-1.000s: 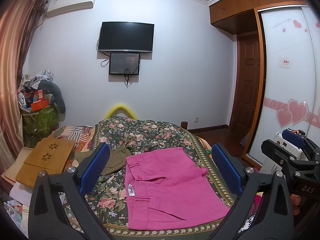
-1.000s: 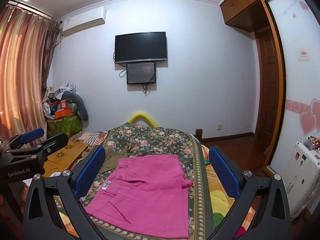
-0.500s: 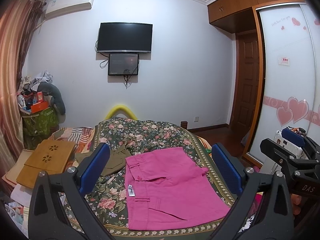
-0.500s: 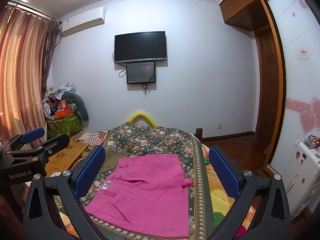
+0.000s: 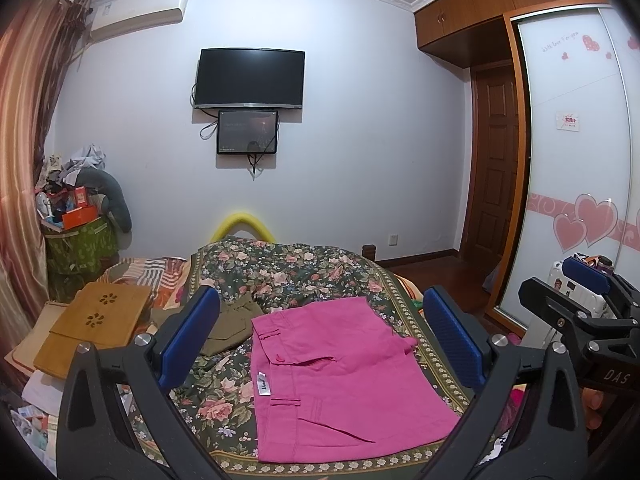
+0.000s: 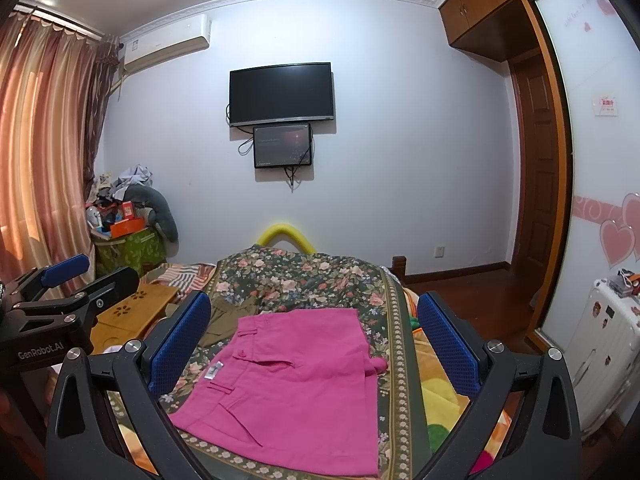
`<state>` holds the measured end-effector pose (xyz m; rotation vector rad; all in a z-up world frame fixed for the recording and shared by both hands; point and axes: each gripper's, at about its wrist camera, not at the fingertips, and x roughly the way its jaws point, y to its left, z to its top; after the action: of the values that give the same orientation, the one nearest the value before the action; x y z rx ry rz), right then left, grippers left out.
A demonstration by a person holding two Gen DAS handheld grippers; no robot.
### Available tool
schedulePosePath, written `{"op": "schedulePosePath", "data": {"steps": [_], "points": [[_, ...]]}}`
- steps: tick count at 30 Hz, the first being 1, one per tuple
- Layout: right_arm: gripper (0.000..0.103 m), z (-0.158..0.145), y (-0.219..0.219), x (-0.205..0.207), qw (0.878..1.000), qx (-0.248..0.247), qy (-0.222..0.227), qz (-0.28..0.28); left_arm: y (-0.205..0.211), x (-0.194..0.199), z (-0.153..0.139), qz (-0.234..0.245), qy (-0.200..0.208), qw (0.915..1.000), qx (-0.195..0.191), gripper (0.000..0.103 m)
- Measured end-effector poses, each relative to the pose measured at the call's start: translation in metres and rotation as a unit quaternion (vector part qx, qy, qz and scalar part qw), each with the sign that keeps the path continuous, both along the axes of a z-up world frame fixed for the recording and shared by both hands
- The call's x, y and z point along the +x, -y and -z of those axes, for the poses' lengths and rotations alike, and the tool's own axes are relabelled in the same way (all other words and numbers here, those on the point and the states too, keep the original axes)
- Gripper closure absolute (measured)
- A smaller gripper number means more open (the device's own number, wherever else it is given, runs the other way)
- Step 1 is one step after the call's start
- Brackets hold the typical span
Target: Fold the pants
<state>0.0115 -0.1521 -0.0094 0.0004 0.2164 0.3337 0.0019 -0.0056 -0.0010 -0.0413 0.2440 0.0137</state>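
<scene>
Pink pants (image 5: 332,376) (image 6: 292,384) lie folded into a flat rectangle on the floral bedspread (image 5: 288,276) (image 6: 304,280), waistband to the left with a white label showing. My left gripper (image 5: 324,336) is held above the near edge of the bed, open, nothing between its blue pads (image 5: 188,336). My right gripper (image 6: 316,340) hovers likewise over the pants, open and empty. Each gripper shows at the side of the other's view: the right gripper (image 5: 580,304) and the left gripper (image 6: 72,292).
An olive-green garment (image 5: 232,324) (image 6: 228,316) lies left of the pants. A wooden lap tray (image 5: 92,328) rests at the bed's left. A cluttered green bin (image 5: 80,244) stands by the curtain. A white suitcase (image 6: 600,344) and sliding wardrobe door (image 5: 576,160) are at right.
</scene>
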Motion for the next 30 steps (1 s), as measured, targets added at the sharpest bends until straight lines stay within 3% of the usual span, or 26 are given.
{"op": "schedulePosePath", "data": {"steps": [18, 30], "points": [[0.0, 0.002, 0.0, 0.0, 1.0, 0.0, -0.002, -0.002, -0.002, 0.001, -0.003, -0.006, 0.001, 1.0, 0.007, 0.0], [0.0, 0.025, 0.0, 0.037, 0.998, -0.013, -0.053, 0.017, -0.008, 0.031, 0.018, -0.015, -0.035, 0.9992, 0.01, 0.0]]}}
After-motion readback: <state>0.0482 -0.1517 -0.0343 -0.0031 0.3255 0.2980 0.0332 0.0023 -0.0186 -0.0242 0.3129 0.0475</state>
